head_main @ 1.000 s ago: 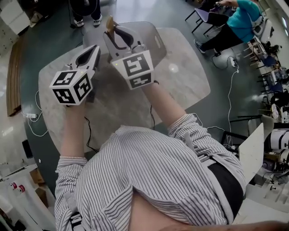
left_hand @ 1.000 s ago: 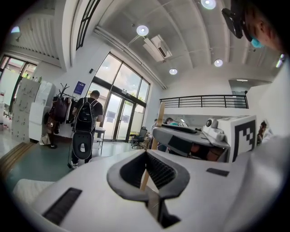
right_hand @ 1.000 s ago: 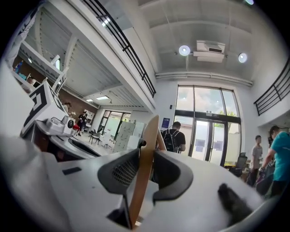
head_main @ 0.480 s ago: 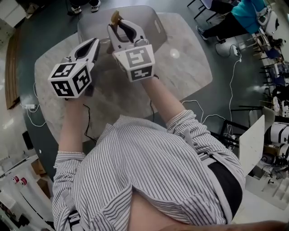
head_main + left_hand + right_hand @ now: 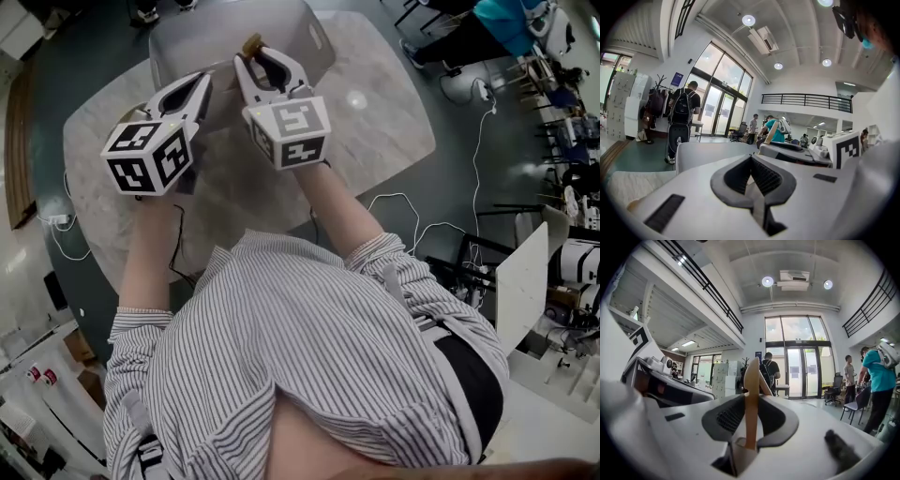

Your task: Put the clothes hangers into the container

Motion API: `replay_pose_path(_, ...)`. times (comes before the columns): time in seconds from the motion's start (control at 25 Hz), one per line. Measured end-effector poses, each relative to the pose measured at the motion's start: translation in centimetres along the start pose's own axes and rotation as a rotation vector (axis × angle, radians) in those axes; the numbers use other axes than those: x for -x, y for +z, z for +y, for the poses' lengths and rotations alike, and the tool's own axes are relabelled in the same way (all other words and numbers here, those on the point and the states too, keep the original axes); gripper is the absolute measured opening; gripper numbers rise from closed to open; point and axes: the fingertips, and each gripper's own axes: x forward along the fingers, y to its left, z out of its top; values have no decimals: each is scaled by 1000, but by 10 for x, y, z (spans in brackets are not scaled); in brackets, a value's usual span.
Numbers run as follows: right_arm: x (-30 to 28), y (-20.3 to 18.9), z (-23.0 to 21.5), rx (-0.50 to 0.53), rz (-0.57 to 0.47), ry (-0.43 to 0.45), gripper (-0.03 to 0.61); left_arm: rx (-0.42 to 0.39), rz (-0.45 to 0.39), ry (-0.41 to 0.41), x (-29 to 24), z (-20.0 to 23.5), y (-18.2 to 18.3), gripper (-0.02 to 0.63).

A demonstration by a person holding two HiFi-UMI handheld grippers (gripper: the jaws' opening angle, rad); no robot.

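At the container's (image 5: 225, 37) near rim | my right gripper (image 5: 267, 64) sits lower than a second ago, jaws just closing tighter on the hanger (image 5: 251, 44) | left gripper (image 5: 202, 79) together, empty | release looks next

A pale marbled worktop (image 5: 394, 122) stands on a dark grey-green floor (image 5: 525, 187). Tall glass doors (image 5: 799, 364) let in daylight. Round ceiling lights (image 5: 767, 281) glow overhead. A black-railed balcony (image 5: 806, 99) crosses the white wall. Chairs (image 5: 833, 392) stand near the doors.
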Motion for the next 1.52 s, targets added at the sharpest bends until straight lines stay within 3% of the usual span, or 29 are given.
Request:
replay_pose_path(0.44,33,-32,10,15,80,22,89,17,31,-28,3,-29,-27,11)
replay_pose_path(1.52,37,-62,18,-25,141,44,89,42,32,-19,2,-30,-41,11)
